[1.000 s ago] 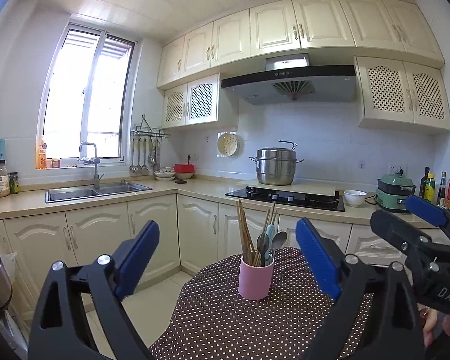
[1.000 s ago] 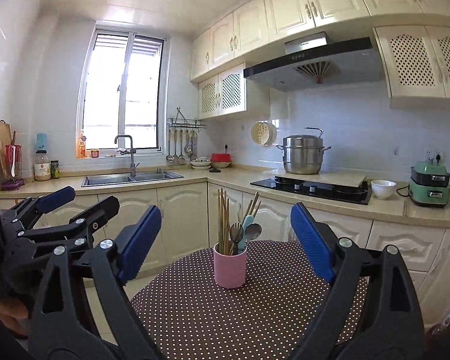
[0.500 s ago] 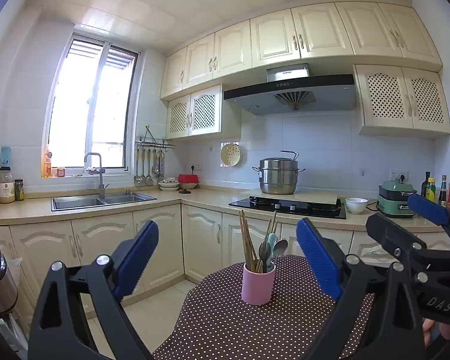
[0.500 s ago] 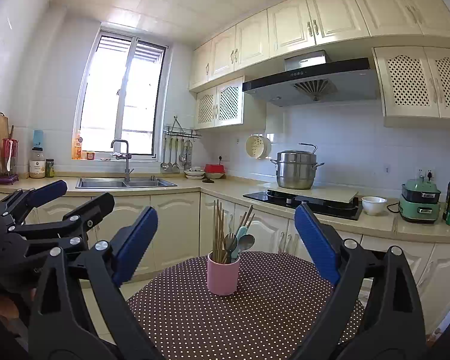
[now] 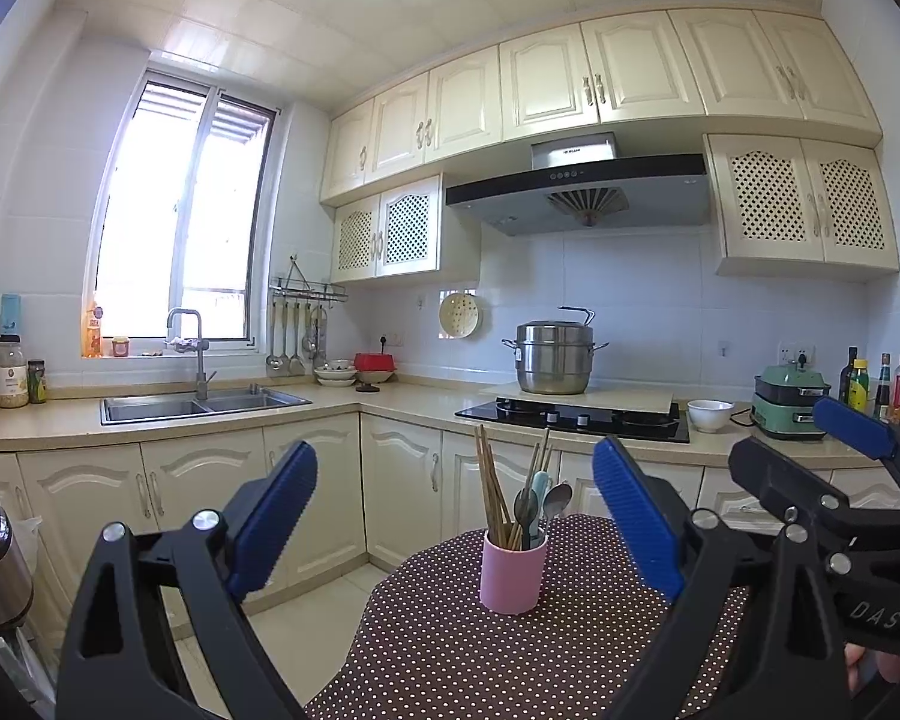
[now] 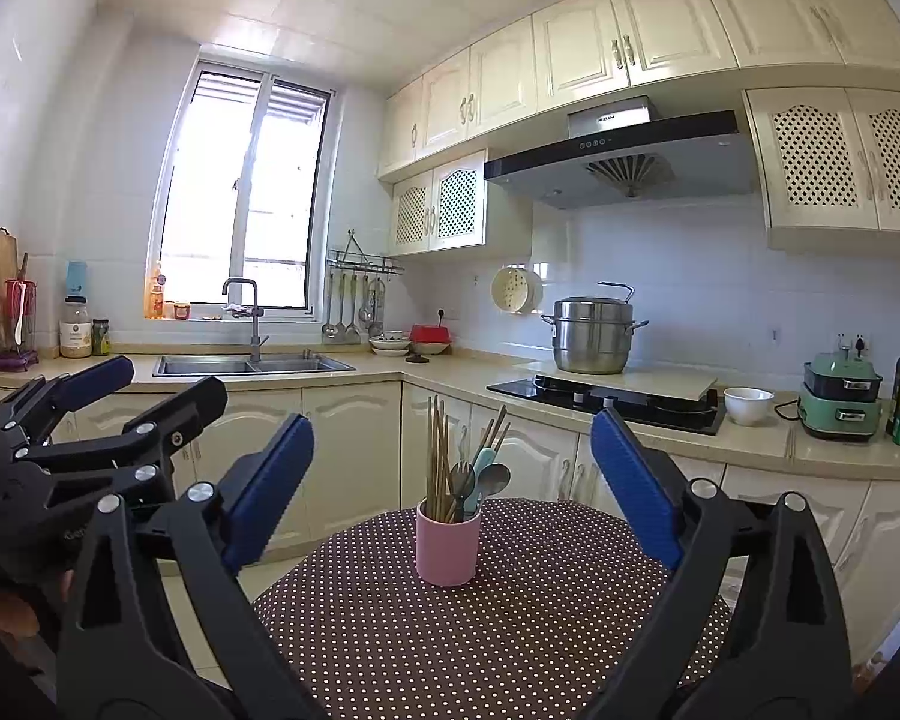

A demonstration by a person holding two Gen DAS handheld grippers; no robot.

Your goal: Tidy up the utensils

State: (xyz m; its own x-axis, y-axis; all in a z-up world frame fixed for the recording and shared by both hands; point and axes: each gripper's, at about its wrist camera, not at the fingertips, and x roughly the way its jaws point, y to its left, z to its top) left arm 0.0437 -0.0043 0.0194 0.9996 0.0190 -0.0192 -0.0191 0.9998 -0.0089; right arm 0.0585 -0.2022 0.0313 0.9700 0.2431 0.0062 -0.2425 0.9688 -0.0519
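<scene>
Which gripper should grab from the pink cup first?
Probably the right hand-held gripper: the pink cup sits centred between its open jaws. The left hand-held gripper sees it off-centre.

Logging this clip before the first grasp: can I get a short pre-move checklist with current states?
1. Left gripper jaws open, holding nothing: ok.
2. Right gripper jaws open, holding nothing: ok.
3. Pink cup upright on the dotted tablecloth: ok.
4. Chopsticks and spoons stand in the cup: ok.
5. Path to the cup unobstructed: ok.
6. Where sorted utensils should go: cannot tell.
</scene>
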